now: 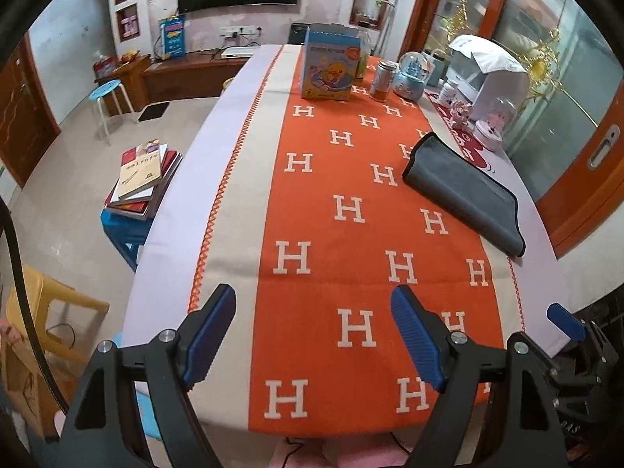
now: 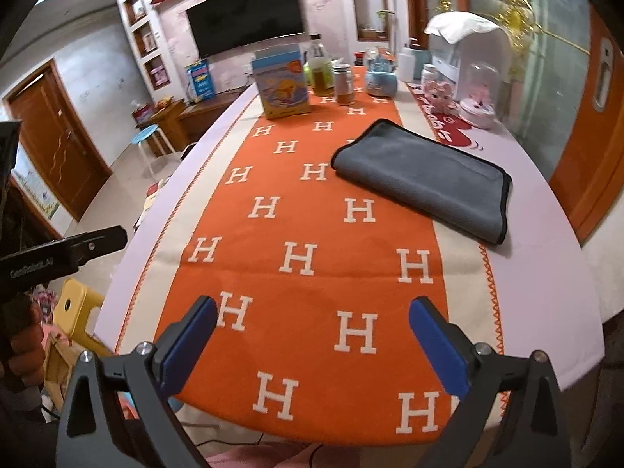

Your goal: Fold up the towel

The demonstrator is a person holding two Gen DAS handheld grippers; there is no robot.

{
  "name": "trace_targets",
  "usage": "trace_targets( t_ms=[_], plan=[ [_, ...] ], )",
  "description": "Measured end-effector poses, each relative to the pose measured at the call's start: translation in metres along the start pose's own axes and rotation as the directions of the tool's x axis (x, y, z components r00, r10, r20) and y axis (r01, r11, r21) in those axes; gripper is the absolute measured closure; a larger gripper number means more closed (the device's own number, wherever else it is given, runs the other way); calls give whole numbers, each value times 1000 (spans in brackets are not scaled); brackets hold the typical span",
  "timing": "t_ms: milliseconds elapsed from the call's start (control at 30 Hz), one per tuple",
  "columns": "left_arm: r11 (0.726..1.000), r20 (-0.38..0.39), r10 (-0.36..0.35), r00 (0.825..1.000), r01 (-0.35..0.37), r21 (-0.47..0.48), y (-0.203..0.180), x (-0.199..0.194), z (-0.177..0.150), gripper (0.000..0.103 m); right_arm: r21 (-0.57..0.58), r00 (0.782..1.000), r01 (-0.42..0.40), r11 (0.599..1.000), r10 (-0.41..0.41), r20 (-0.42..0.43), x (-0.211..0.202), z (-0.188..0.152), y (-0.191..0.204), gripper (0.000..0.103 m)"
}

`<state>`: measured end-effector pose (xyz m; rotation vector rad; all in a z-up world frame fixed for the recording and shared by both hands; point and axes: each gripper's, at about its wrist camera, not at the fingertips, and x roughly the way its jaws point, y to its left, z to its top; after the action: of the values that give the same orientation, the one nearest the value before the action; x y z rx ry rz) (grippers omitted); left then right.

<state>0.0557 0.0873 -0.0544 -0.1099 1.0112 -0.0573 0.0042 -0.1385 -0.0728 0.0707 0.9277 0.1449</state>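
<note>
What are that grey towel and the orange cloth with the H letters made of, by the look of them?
The grey towel looks like soft microfiber or terry: a matte, slightly fuzzy face with a stitched black binding along the edge. The orange table runner seems a woven or knitted fabric, matte, with white H shapes and zigzag stitching at its borders. Neither can be settled by sight alone.

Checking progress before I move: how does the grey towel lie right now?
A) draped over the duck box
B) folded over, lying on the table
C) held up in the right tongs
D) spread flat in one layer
B: the grey towel lies doubled over on the table, with both tongs open and away from it.
</note>
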Motion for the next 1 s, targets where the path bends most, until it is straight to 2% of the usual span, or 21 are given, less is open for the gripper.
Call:
trace_targets(
  t_ms=[133, 267, 367, 600, 800, 1000],
  plan=[
    [999, -4, 29, 1000, -29, -18, -14, -12, -5, 22, -34, 1000, -11, 999, 10, -13, -11, 5, -5, 2],
    [999, -2, 27, 1000, -27, -34, -30, -26, -9, 22, -43, 1000, -11, 999, 10, -26, -28, 10, -17, 1],
    [998, 13, 49, 999, -48, -28, -46, -36, -12, 22, -23, 999, -11, 1000, 10, -43, -38, 12, -29, 0],
    [999, 50, 52, 997, -52, 11, -72, -59, -14, 22, 31, 998, -45, 999, 46, -48, -64, 11, -45, 0],
    [997, 86, 67, 994, -70, 31, -83, -76, -13, 18, 56, 998, -49, 997, 51, -28, -83, 11, -48, 0],
    [994, 136, 83, 987, -91, 58, -89, -89, -14, 9, 59, 999, -41, 997, 41, -1, -92, 9, -41, 0]
  ],
)
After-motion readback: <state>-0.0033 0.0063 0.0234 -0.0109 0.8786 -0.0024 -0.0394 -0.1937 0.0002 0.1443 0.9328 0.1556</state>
